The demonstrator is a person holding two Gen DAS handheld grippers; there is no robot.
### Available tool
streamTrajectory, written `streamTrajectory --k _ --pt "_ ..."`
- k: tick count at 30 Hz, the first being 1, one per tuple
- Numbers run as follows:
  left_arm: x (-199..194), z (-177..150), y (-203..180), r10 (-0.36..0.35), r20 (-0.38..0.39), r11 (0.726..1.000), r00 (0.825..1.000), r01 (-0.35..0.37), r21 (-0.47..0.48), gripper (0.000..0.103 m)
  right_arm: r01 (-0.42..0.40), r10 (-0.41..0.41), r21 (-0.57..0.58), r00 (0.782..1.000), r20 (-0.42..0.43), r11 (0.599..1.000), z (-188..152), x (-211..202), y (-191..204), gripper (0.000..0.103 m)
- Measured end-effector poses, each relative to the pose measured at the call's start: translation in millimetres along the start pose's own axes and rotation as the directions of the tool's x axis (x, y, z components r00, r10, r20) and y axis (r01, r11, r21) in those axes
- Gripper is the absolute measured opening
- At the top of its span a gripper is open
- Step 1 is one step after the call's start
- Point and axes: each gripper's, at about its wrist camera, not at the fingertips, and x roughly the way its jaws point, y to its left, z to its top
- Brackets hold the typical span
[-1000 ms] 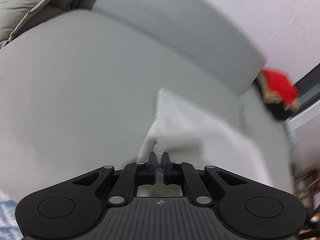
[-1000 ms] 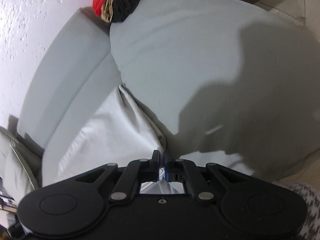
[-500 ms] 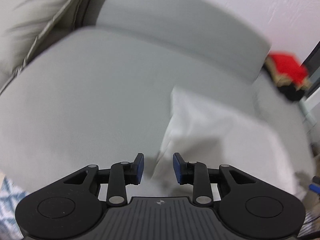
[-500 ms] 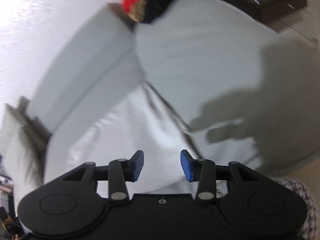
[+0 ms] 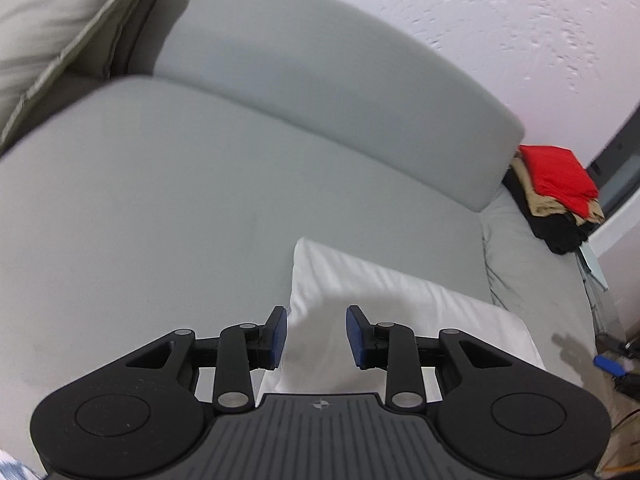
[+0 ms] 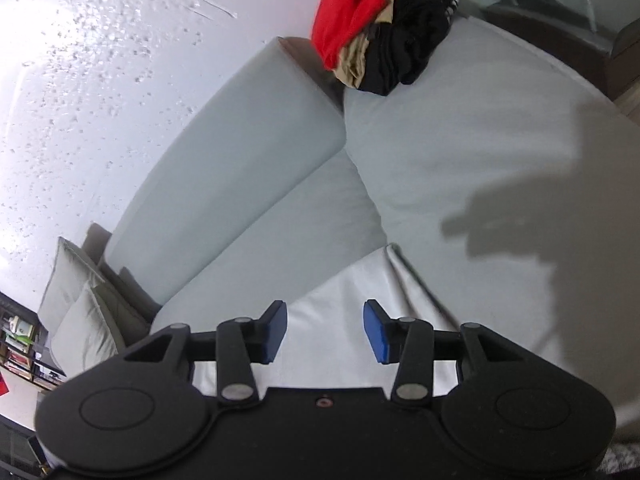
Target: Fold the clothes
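A folded white garment [image 5: 384, 300] lies flat on the grey sofa seat [image 5: 140, 220]. My left gripper [image 5: 317, 334] hovers above its near left corner, open, with nothing between the blue pads. In the right wrist view the same white garment [image 6: 340, 304] lies below my right gripper [image 6: 325, 330], which is also open and holds nothing. Both grippers are lifted clear of the cloth.
A stack of folded clothes, red on top of tan and black [image 5: 556, 196], sits at the far end of the sofa [image 6: 372, 24]. The grey backrest [image 5: 320, 92] runs along the white wall. Pale cushions [image 5: 52, 28] lie at the other end. A shelf [image 6: 20, 344] stands beyond.
Both grippers were shut on the white garment's edge a second ago. They opened, let the cloth drop flat onto the seat, and rose away from it.
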Motion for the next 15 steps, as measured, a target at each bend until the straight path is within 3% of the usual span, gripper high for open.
streamTrajectory --k 4,10,15 --pt "34.9 14.6 10.7 0.0 -0.03 0.999 1.0 -0.001 -0.047 0.029 0.03 -0.03 0.009 0.999 -0.04 1.0 15.0 32.1 -19.9 0.031" --pt "91.5 35.7 13.6 -0.008 -0.104 0.999 0.995 0.004 -0.033 0.036 0.065 -0.066 -0.008 0.989 -0.13 0.998 36.3 84.6 -42.5 0.03" --pt "116.2 42.3 20.1 -0.073 -0.13 0.995 0.989 0.062 -0.083 0.036 0.085 -0.091 -0.046 0.98 -0.177 0.995 44.0 118.8 -47.2 0.03"
